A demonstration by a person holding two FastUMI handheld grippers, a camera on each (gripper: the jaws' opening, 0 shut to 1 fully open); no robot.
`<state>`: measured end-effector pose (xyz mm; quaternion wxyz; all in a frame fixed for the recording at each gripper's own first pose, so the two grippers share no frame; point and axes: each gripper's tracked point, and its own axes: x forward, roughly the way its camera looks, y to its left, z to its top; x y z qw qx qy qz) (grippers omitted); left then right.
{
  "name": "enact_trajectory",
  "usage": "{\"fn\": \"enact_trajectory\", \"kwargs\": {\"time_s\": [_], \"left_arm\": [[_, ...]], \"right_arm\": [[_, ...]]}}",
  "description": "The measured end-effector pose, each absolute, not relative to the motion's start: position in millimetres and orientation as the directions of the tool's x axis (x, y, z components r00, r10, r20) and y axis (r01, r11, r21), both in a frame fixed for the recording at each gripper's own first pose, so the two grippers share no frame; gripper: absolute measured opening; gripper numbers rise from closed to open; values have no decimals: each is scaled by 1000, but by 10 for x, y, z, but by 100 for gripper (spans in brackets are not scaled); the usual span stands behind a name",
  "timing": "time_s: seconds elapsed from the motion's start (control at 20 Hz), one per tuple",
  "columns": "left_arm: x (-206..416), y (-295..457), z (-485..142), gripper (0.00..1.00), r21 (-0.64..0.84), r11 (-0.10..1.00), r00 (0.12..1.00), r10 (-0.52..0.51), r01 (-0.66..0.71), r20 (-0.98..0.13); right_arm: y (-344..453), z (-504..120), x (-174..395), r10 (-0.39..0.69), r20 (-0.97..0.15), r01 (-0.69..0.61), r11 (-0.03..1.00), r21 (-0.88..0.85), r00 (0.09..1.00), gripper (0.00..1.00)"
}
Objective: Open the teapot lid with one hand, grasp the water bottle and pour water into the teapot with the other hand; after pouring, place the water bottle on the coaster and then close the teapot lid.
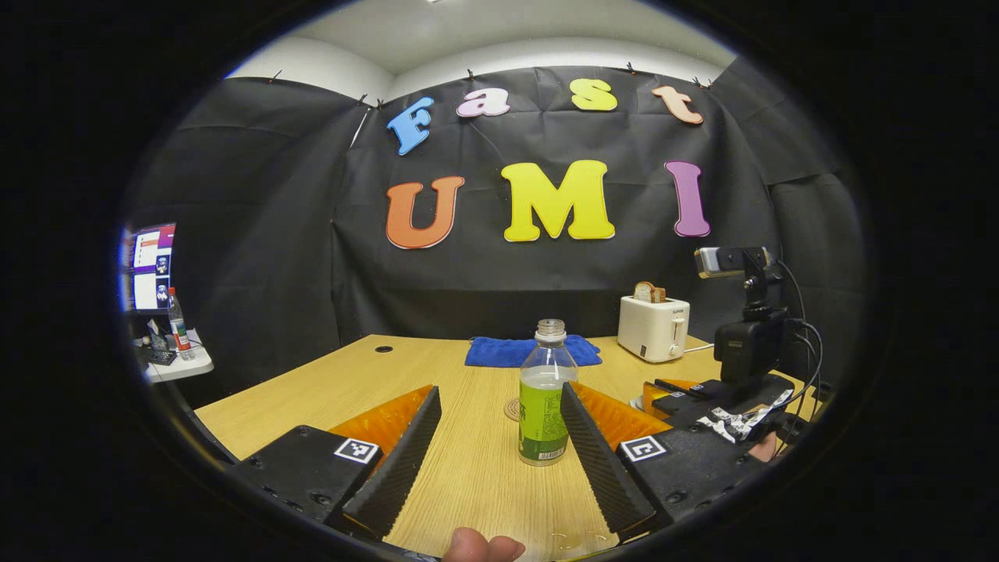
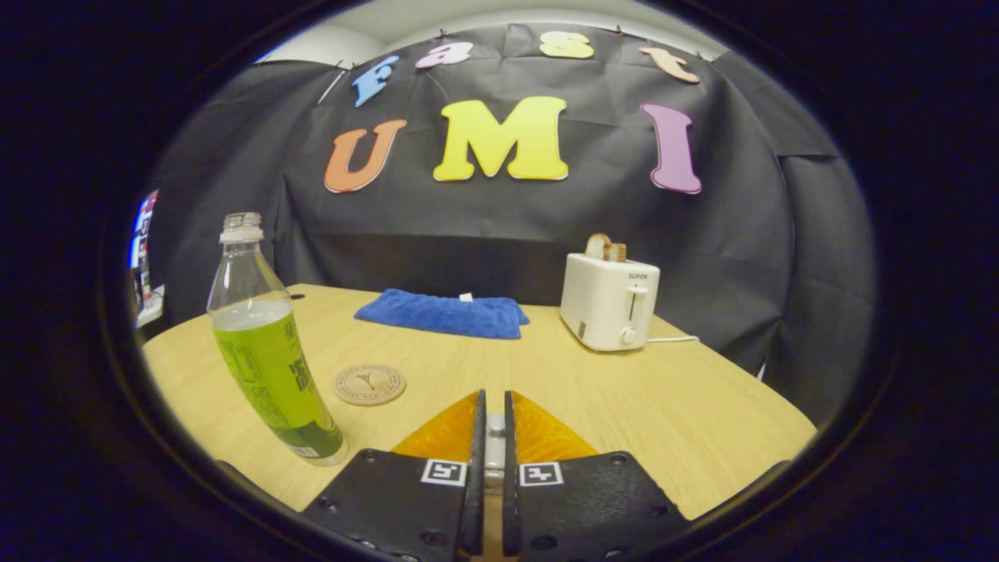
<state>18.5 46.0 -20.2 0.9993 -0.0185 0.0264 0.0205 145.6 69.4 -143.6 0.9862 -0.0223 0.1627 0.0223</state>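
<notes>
Standing upright on the bench [image 1: 468,476], the water bottle [image 1: 544,394] sits dead ahead of the left tool [image 1: 499,457], between its two fingers and closer to the right-hand one, with no clear contact on either side. That tool is spread wide. Long axis of the bottle is vertical, cap off, liquid up to about the shoulder; a straight push forward and a squeeze across the label band looks like all the grasp needs. Left tool is plainly the nearer one to the bottle.

Right tool [image 2: 492,460] has its fingers drawn almost together, a thin slit between them, holding nothing. From the right gripper view the bottle [image 2: 269,367] stands off to its left, near, and leans only from lens distortion as far as I can judge.

Just behind the bottle lies the round coaster [image 2: 370,384], flat on the wood, bare. A teapot I cannot make out with certainty; lid step not judged.

Bench surface: light wood grain, smooth, dry.

Farther back: blue towel [image 2: 441,313] folded flat, white toaster [image 2: 610,301] with bread in the slot, cord trailing right. In the left gripper view the other tool [image 1: 714,410] shows at the right with a small camera on a stand [image 1: 741,289] above it. Black cloth wall [image 2: 484,226] closes the back; a side table with a screen [image 1: 152,269] stands at far left.
</notes>
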Motion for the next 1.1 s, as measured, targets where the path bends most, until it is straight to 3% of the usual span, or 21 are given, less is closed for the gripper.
{"fn": "enact_trajectory", "kwargs": {"time_s": [0.15,0.2,1.1], "left_arm": [[202,442,-219,96,-47,998,998,30,-33,-59],[183,438,-234,96,-47,998,998,28,-31,-63],[522,-40,-848,97,-95,992,978,-100,84,-185]], "right_arm": [[711,-1382,1426,46,-322,-61,997,-37,945,11],[713,-1416,1473,49,-320,-66,997,-43,946,1],[416,-842,1104,114,-210,-112,993,18,971,0]]}}
